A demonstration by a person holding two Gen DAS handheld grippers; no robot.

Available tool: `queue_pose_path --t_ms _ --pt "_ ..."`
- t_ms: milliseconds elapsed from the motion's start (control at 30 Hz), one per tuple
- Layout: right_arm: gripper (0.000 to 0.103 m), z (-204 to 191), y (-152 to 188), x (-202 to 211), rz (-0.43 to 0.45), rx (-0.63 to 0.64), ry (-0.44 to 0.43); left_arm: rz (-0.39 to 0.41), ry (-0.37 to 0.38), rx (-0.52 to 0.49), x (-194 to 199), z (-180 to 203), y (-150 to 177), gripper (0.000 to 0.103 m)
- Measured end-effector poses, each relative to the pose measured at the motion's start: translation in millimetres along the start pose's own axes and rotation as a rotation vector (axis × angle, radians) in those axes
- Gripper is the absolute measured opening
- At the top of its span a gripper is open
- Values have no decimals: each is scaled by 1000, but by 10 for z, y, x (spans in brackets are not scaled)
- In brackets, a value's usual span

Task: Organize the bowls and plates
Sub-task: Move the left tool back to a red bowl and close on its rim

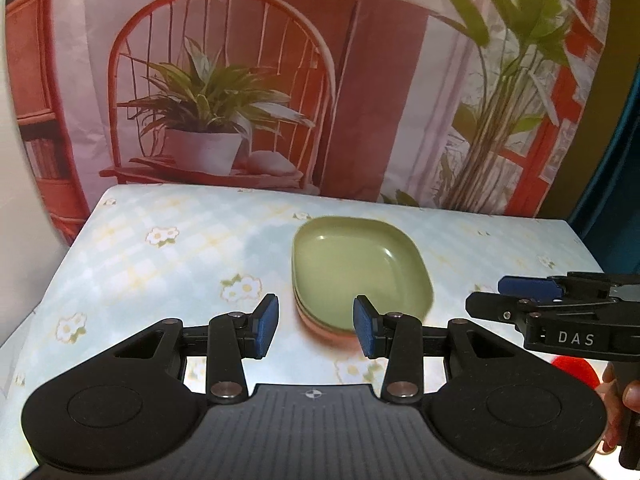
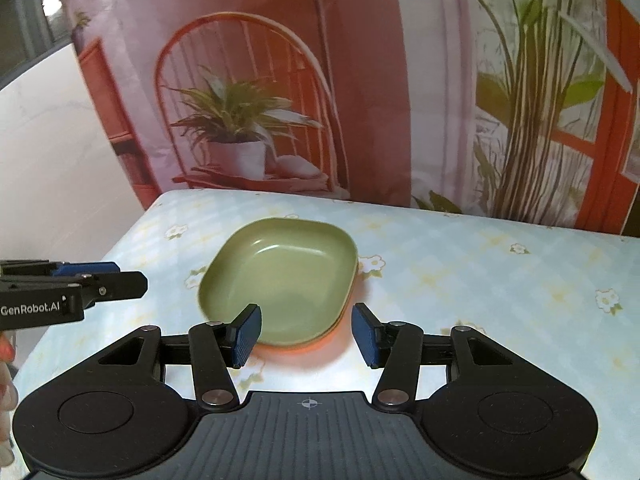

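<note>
A green rounded-square plate (image 1: 356, 272) (image 2: 284, 276) tops a small stack on the flowered tablecloth (image 1: 160, 248) (image 2: 480, 280). A yellow rim and an orange plate (image 2: 304, 350) show beneath it. My left gripper (image 1: 316, 314) (image 2: 116, 276) hovers above the stack's near left side, open, with nothing between its blue pads. My right gripper (image 2: 307, 326) (image 1: 500, 296) hovers above the stack's near right side, also open and empty. The two grippers point at the stack from either side, and neither touches the plates.
A printed backdrop (image 1: 224, 92) with a chair, potted plants and a lamp hangs right behind the table's far edge. The table's left edge (image 2: 132, 232) drops to a pale floor. A hand (image 1: 628, 396) holds the right gripper's handle.
</note>
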State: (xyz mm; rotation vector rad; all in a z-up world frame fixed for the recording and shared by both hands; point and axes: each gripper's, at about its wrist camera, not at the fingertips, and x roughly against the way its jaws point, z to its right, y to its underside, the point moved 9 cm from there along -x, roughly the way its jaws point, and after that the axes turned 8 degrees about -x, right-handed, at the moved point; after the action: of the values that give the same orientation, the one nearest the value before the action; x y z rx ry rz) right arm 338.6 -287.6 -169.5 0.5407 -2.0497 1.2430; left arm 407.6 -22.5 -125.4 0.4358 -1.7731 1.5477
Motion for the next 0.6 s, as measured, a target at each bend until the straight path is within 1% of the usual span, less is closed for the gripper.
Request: queue_pose_path --t_ms 200,433,600 --pt "47 -79 197 264 17 50 -16 -9 14 -19 215 141 240 43" --pt "47 -135 434 431 13 85 -23 -27 27 22 350 210 519 43" --pt "47 -172 551 504 7 72 -38 -36 28 58 403 196 657 43"
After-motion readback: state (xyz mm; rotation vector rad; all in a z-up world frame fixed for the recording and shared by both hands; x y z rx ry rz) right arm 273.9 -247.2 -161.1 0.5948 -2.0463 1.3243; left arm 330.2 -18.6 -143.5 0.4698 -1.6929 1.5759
